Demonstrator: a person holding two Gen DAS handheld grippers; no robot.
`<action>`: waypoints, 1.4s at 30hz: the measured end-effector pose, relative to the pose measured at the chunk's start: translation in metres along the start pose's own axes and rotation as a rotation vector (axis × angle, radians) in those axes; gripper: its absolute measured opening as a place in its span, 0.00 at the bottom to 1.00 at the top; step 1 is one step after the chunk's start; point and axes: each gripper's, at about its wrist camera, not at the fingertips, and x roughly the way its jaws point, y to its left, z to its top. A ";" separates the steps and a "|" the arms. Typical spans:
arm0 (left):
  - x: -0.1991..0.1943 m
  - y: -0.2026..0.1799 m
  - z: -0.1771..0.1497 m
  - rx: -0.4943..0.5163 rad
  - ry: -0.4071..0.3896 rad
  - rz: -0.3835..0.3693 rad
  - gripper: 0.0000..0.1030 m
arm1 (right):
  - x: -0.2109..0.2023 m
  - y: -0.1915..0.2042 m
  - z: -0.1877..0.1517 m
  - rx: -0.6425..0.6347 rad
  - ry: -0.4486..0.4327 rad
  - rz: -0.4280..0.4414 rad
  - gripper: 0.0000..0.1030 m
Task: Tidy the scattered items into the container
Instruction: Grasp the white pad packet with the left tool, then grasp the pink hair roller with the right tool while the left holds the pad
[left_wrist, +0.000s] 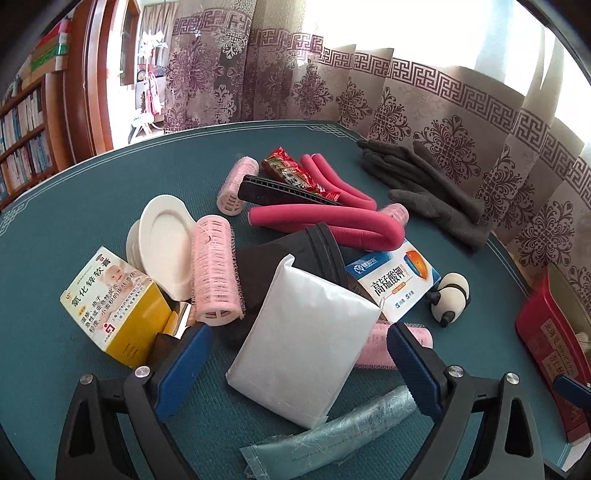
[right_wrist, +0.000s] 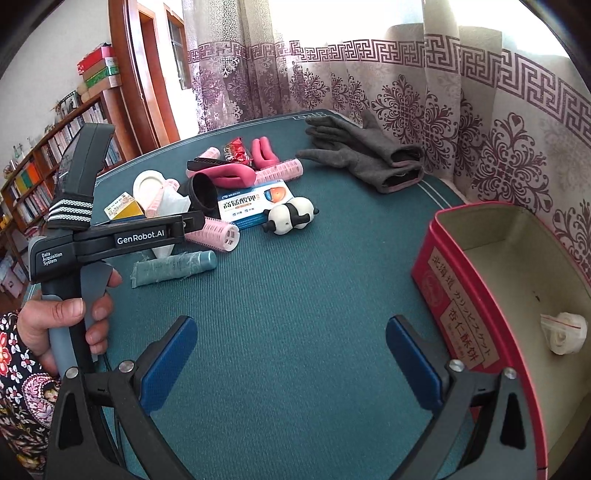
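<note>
While the left gripper (left_wrist: 299, 373) straddles the white tissue pack (left_wrist: 301, 343), its blue pads stand clear of the pack's sides, so nothing is held yet.

Left jaws: you have them wide, one pad each side of the pack, neither pressing.
Pack position: it leans on the black cup (left_wrist: 317, 254), near end resting on the teal tube (left_wrist: 332, 435).
Right gripper (right_wrist: 291, 365): spread wide over bare green table (right_wrist: 295, 277), empty.
Container: red tin (right_wrist: 465, 317) sits at the right, well apart from the pile; only a small white wad (right_wrist: 563, 332) lies inside.
Grip advice: close squarely across the pack's narrow width; it looks soft, so squeeze gently.
Neighbours: keep your pads off the pink roller (left_wrist: 216, 269) and yellow box (left_wrist: 114, 306) beside it.
Lift: raise straight before swinging toward the tin.
</note>
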 end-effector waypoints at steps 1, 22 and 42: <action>-0.002 0.001 0.000 -0.003 -0.003 -0.019 0.77 | 0.002 0.001 0.001 0.001 0.004 0.002 0.99; -0.050 0.033 0.008 -0.104 -0.069 -0.055 0.50 | 0.089 0.059 0.073 -0.219 0.039 0.088 0.99; -0.044 0.048 0.005 -0.171 -0.052 -0.047 0.50 | 0.113 0.089 0.065 -0.291 0.143 0.129 0.46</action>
